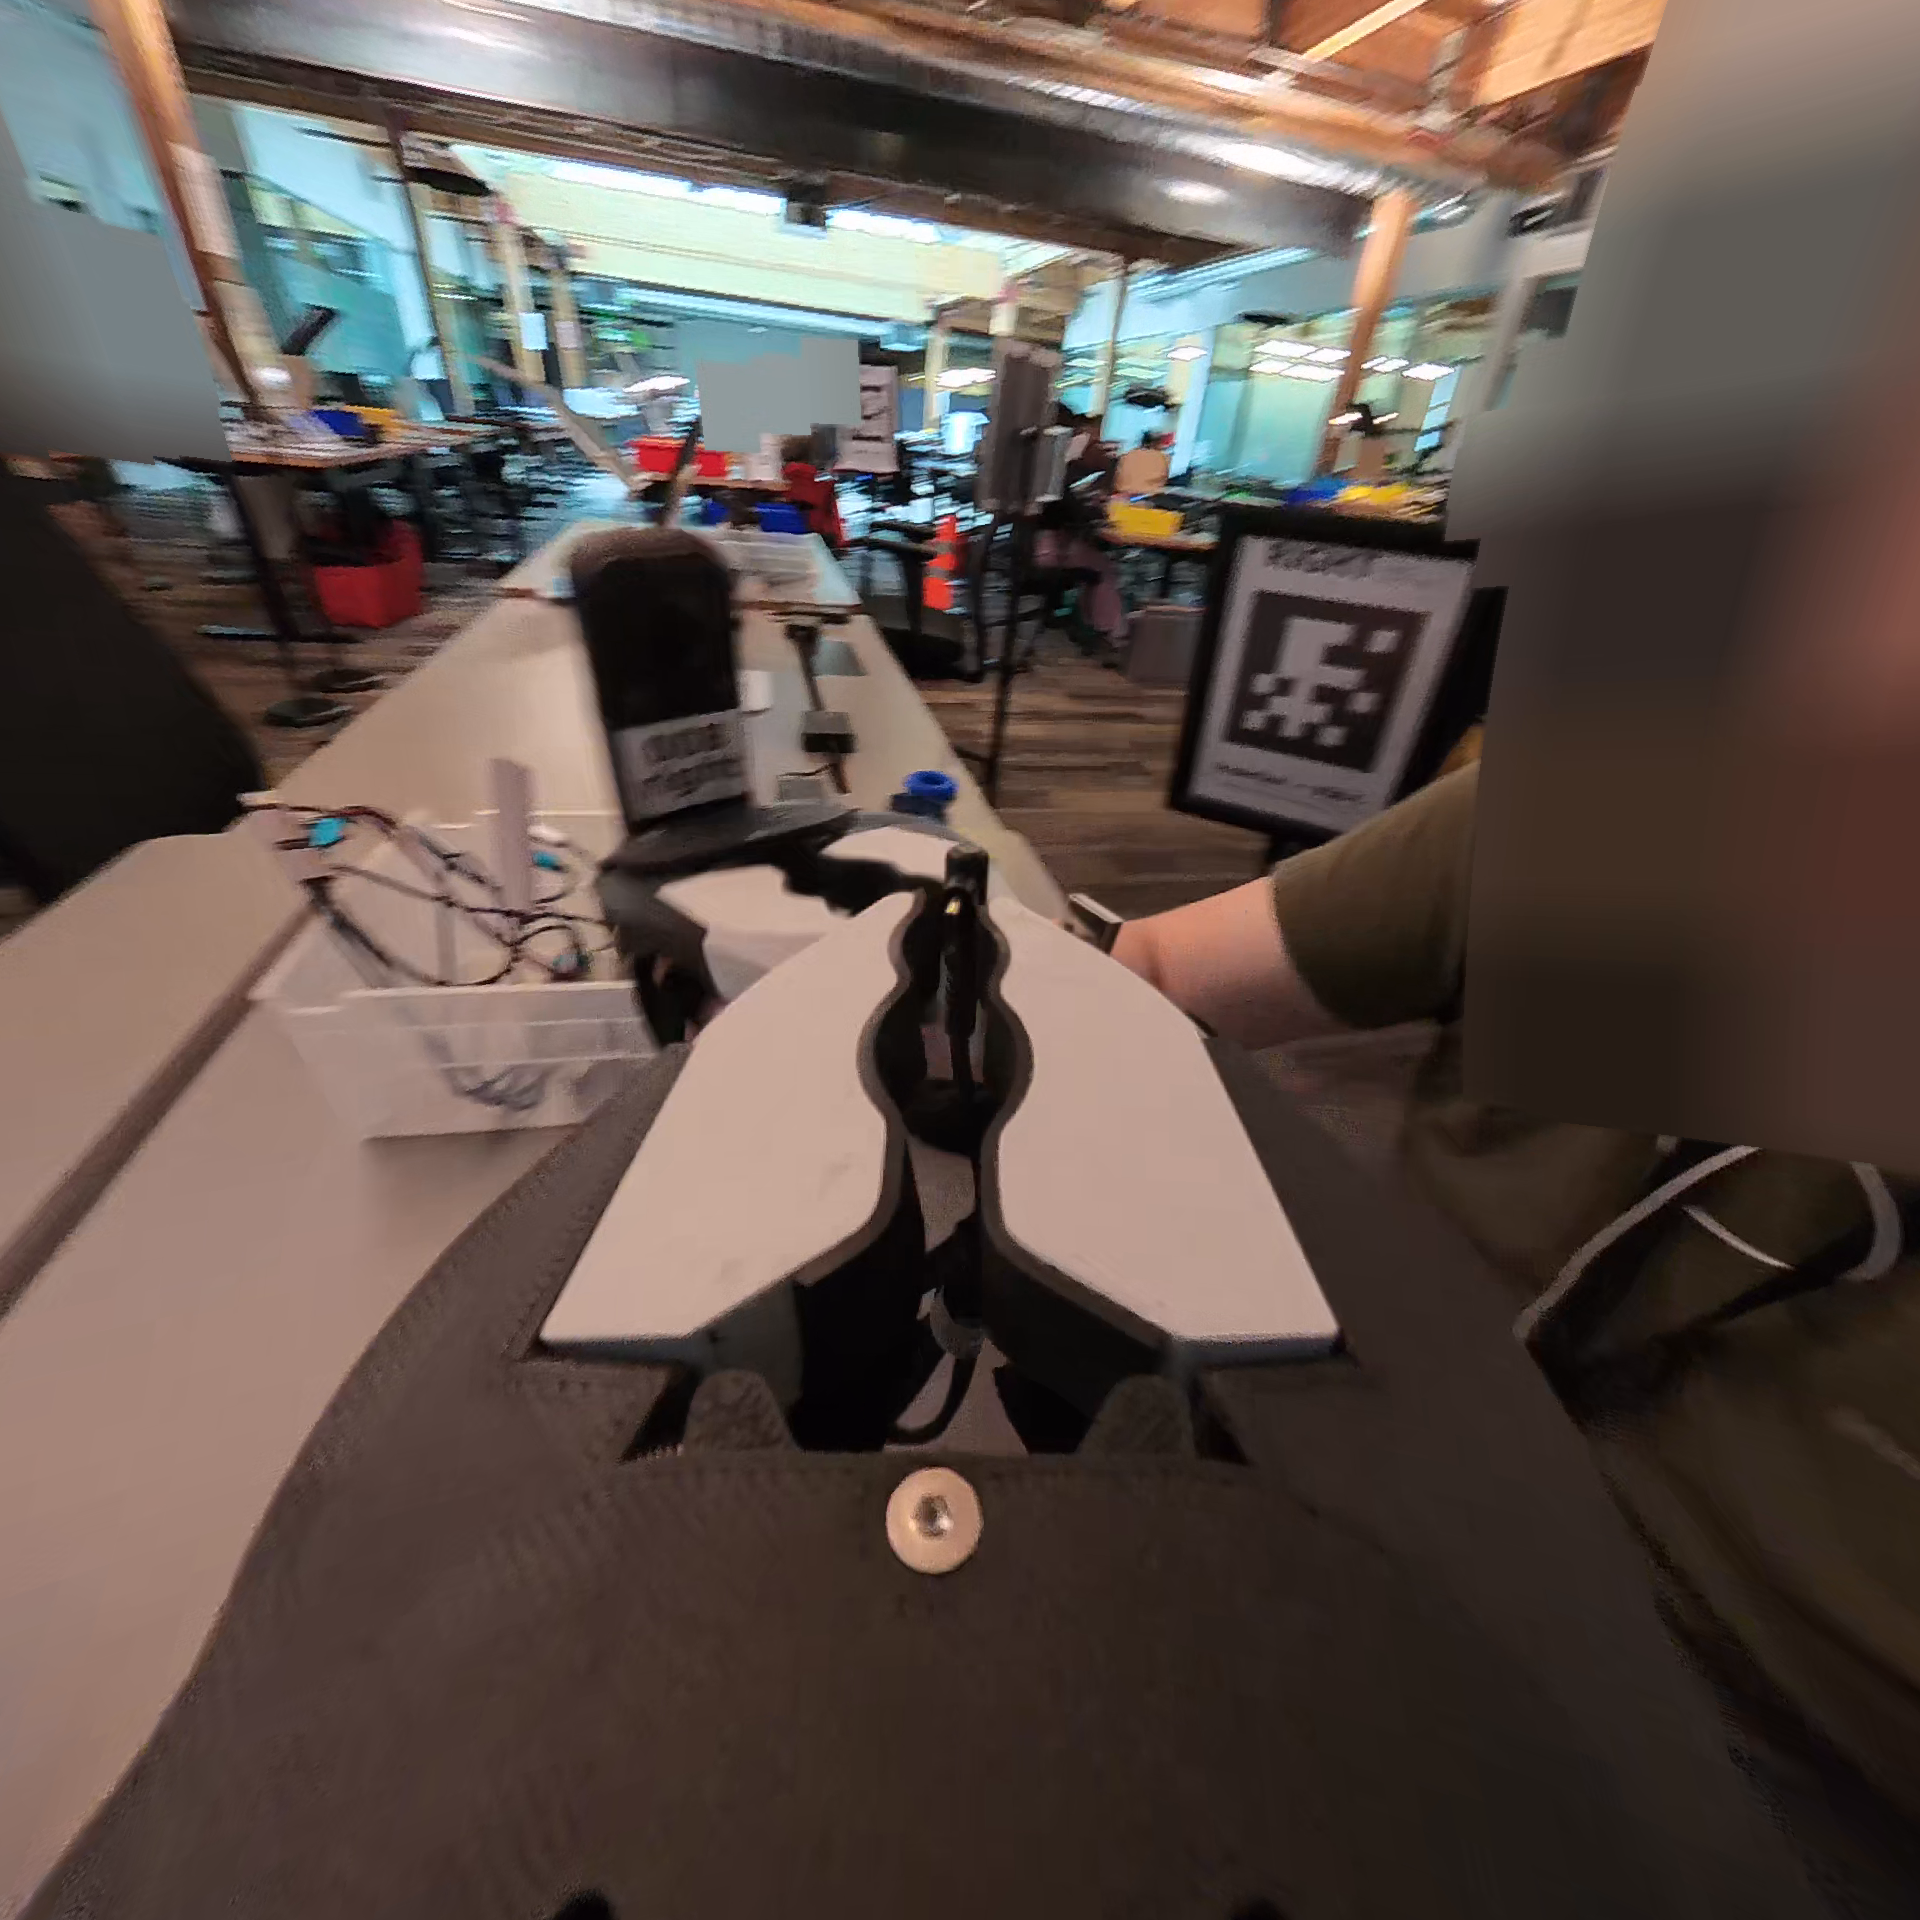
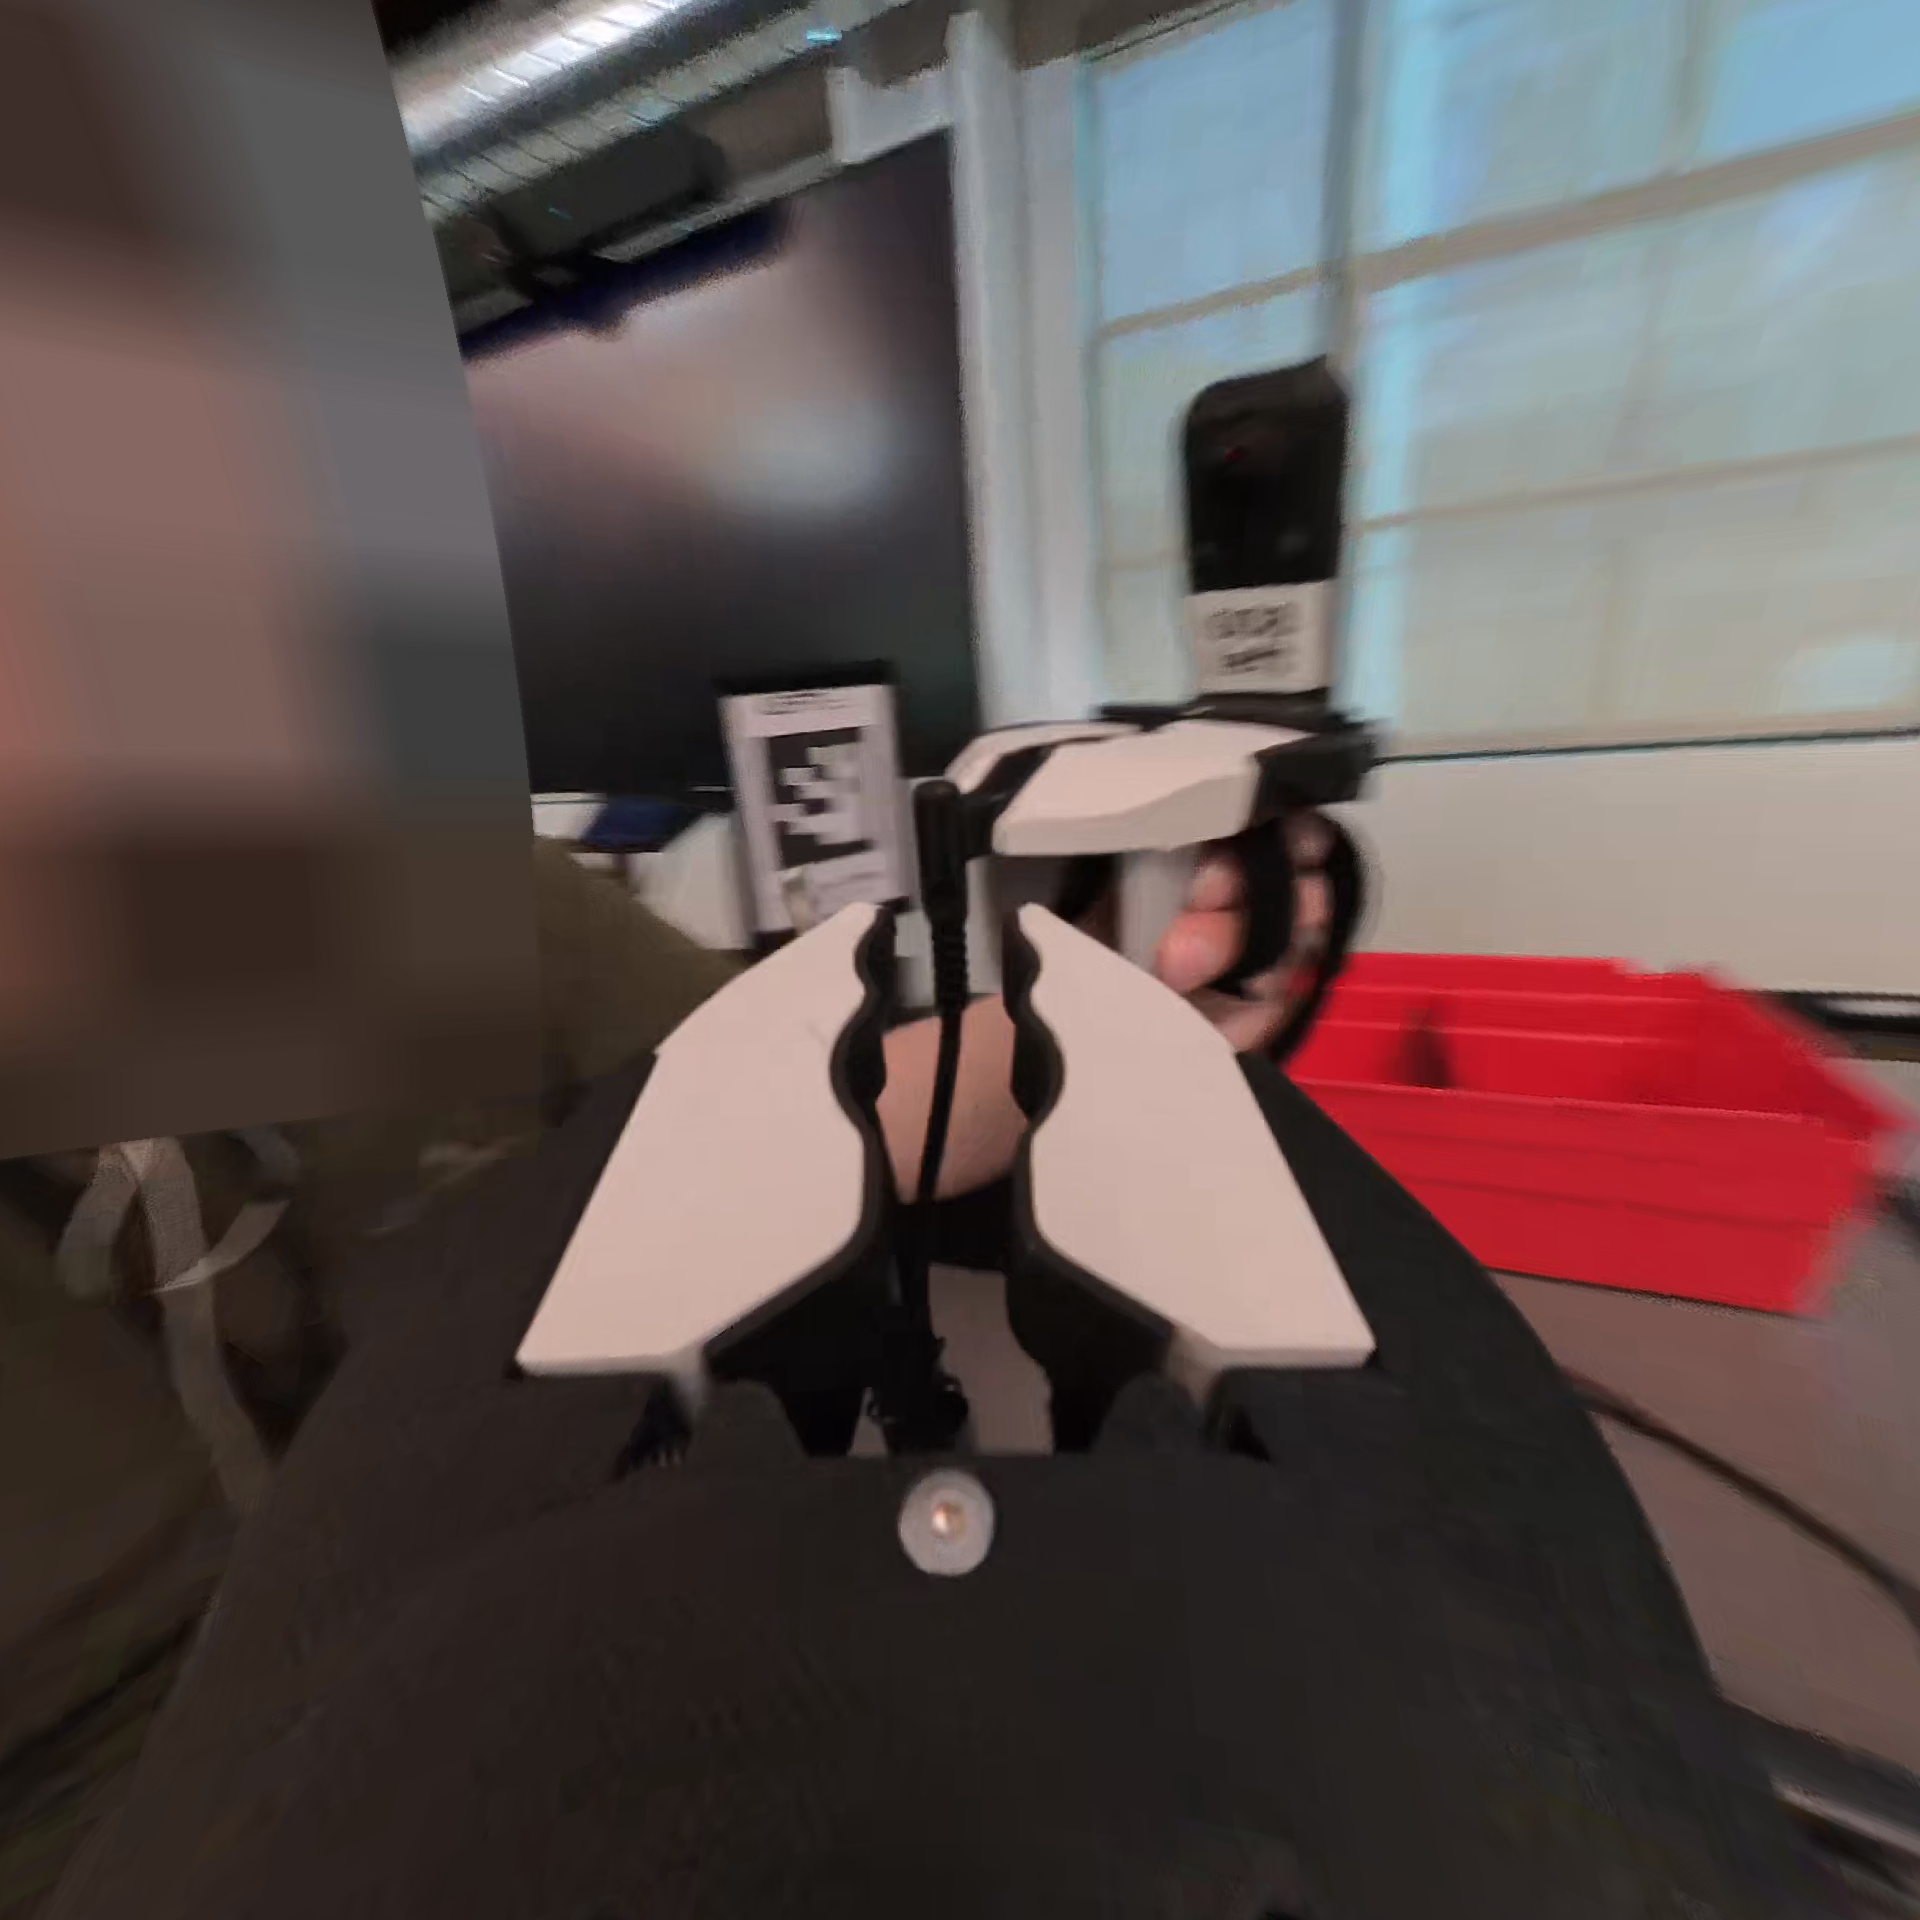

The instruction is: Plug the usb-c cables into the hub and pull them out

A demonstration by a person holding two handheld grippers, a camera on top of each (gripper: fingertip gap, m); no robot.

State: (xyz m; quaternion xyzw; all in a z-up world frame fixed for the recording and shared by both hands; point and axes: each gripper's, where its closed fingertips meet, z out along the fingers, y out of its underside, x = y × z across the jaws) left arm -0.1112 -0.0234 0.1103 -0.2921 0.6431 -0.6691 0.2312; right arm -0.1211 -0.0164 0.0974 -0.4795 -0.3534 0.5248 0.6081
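The left gripper [image 1: 951, 925] clamps a USB-C cable [image 1: 961, 966] at frame centre, plug pointing upward. The right gripper [image 2: 951, 925], jaws apart and empty, faces it; no hub shows.

Motion blur smears the red plastic bin [image 2: 1558, 1122] at the right wrist view's right. The thin black cable [image 1: 961, 997] disappears lower centre behind the white fingers [image 1: 748, 1132], its end hidden.

Clear bin [image 1: 447, 1049] of wires; red bin [image 2: 1621, 1122] apart.
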